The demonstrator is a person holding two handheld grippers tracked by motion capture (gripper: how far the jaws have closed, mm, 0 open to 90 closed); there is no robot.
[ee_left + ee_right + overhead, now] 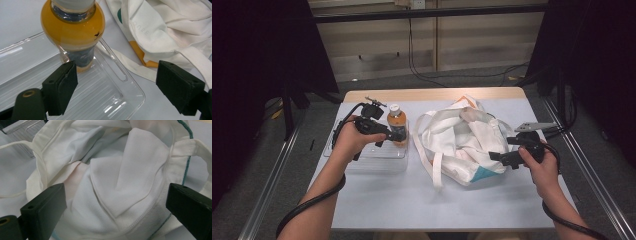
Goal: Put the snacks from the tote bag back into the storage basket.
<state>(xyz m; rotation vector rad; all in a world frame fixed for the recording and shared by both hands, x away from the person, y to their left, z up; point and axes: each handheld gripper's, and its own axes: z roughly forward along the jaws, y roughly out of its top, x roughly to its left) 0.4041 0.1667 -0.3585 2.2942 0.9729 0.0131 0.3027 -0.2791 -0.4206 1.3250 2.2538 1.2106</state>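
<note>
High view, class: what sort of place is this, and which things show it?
Probably a lab or recording booth: a table between dark curtains, cables on grey floor, and handheld camera grippers, left and right.

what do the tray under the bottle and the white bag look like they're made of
The clear ribbed tray looks like hard, glossy plastic: see-through, with bright glints along its rim. The white tote bag looks like matte woven cloth, perhaps cotton: it creases softly and shows stitched hems.
</note>
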